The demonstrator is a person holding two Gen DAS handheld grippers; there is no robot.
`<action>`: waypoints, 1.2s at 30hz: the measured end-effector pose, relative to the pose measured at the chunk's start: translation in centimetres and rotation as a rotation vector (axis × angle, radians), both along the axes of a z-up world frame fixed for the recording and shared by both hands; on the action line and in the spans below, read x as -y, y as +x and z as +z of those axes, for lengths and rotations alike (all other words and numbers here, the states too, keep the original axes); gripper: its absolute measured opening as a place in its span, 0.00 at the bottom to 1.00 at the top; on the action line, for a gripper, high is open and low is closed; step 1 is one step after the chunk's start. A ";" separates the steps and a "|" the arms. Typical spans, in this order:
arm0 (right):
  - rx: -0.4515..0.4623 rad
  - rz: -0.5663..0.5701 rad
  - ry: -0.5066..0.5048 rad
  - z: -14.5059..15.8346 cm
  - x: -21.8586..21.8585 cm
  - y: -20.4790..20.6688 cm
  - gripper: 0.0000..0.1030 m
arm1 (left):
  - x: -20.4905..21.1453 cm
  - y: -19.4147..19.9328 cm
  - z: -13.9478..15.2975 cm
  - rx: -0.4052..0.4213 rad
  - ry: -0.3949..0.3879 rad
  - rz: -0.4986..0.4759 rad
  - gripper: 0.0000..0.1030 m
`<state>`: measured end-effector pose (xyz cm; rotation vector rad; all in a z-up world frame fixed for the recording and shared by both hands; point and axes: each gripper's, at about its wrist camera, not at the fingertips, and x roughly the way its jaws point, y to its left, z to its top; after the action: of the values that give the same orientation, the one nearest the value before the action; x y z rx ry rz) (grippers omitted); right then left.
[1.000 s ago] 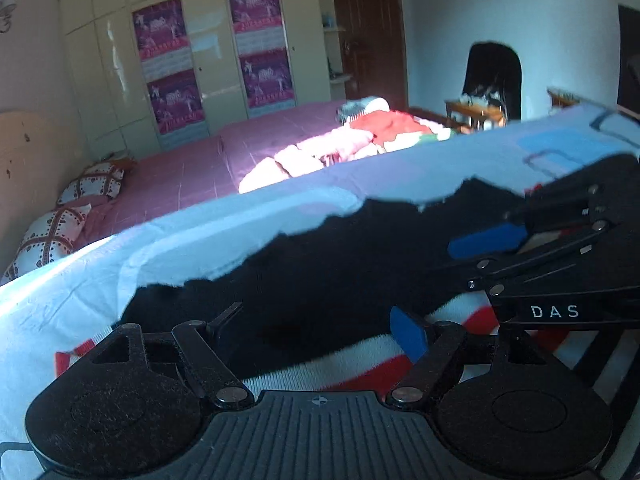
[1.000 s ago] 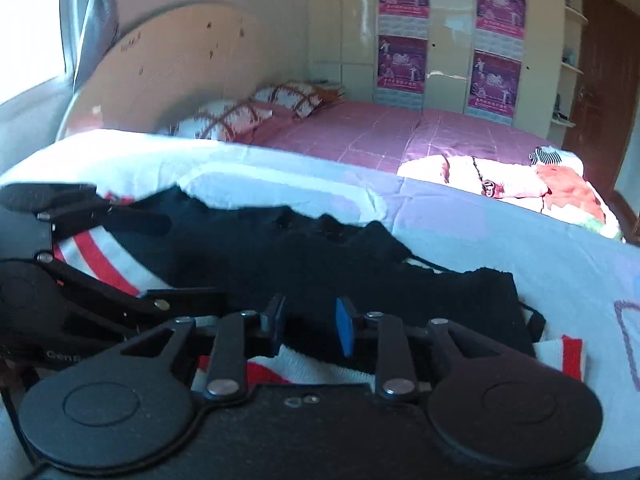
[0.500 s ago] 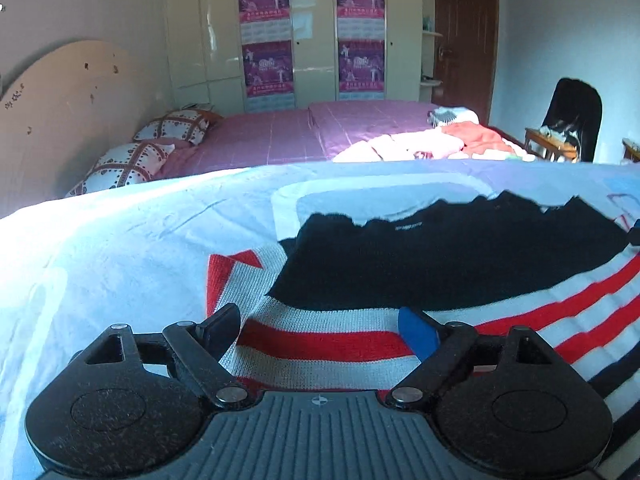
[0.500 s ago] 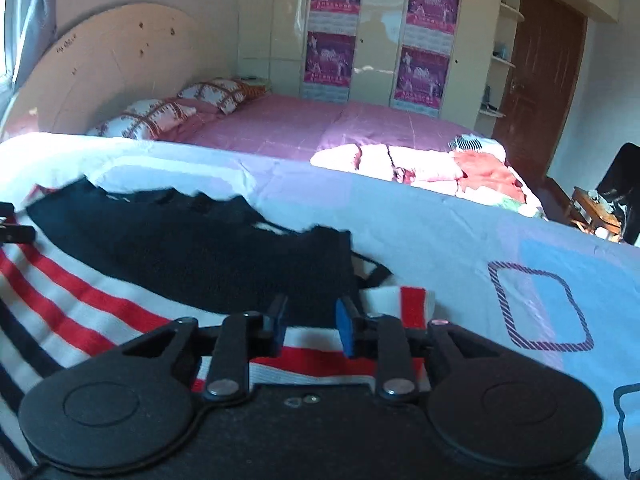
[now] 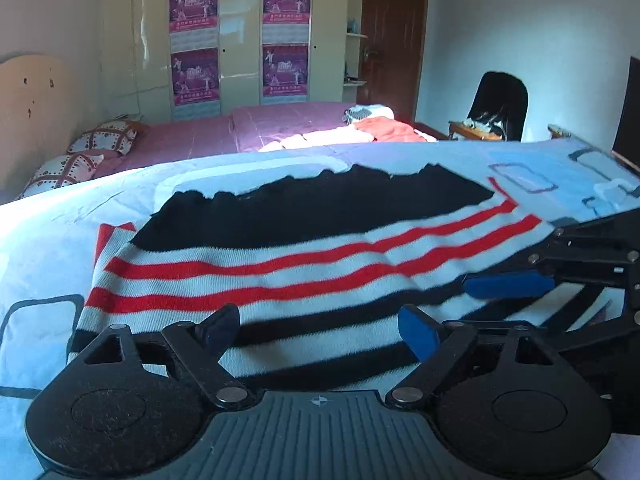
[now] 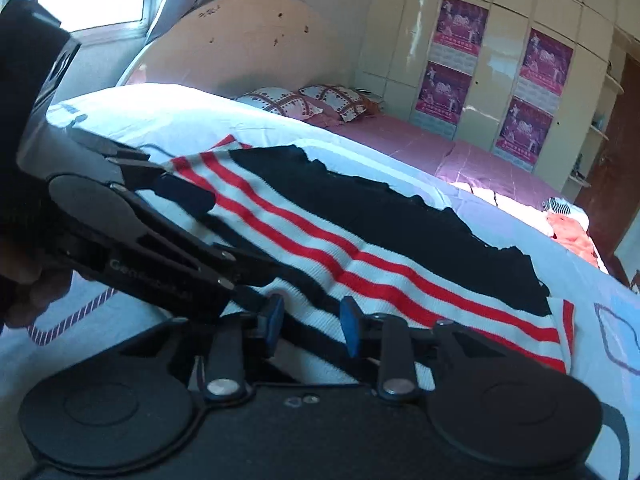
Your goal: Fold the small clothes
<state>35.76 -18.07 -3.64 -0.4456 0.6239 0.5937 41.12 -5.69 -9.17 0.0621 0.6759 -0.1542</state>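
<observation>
A small knitted garment with a black top part and white, red and black stripes lies spread flat on the light blue bedsheet. My left gripper is open, its fingers apart just above the garment's near striped edge. My right gripper is open at the same near edge, with striped cloth showing between its blue pads. The right gripper also shows at the right of the left wrist view. The left gripper crosses the left of the right wrist view.
Beyond the sheet is a pink bed with patterned pillows and a pile of clothes. A wardrobe with posters, a brown door and a black chair stand at the back.
Both grippers have pulled back toward the garment's near edge. The garment now lies spread out flat with its stripes showing. The right gripper's fingers have opened wider.
</observation>
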 end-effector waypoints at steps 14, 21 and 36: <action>-0.102 -0.246 0.008 -0.9 10.0 0.3 0.31 | -7.1 -4.1 -1.0 0.001 0.067 0.049 0.83; -0.164 -0.330 0.127 -0.9 15.0 -0.4 0.30 | -8.3 -4.7 -0.9 -0.003 0.077 0.084 0.83; -0.135 -0.426 0.261 -1.3 14.3 6.6 0.29 | -6.9 2.5 -0.8 -0.040 0.020 0.144 0.84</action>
<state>42.33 -32.35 -4.89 -0.0219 0.7335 0.2930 43.58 1.23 -9.94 0.0297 0.7191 -0.0106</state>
